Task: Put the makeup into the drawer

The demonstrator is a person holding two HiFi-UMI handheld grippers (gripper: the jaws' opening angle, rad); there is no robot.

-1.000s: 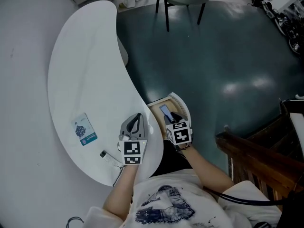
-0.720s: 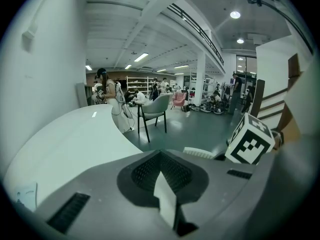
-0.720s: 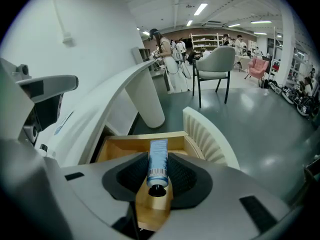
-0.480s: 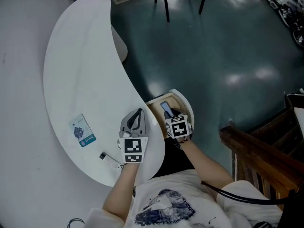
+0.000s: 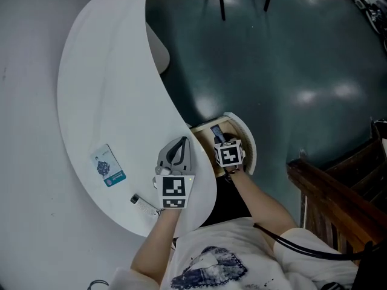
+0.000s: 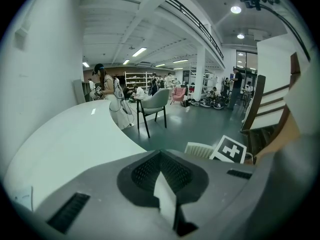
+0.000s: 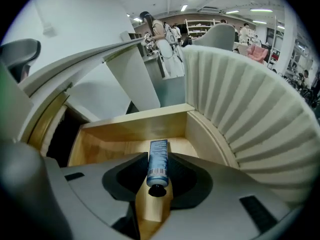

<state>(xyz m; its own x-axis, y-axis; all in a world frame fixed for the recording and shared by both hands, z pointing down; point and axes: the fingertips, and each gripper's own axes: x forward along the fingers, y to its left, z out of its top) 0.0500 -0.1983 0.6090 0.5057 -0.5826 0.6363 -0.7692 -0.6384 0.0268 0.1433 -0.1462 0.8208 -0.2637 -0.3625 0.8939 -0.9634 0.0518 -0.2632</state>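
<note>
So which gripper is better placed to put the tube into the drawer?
Right: the right gripper holds the blue tube over the open drawer. The left gripper is shut, empty, above the white table.

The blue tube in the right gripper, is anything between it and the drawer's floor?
Nothing visible. The right gripper holds the tube over the open drawer, and what shows of the wooden floor beneath it is bare.

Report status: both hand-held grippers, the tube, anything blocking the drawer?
Left hand-held gripper shut, empty, over table. Right hand-held gripper shut on tube, above open drawer. No obstruction seen.
</note>
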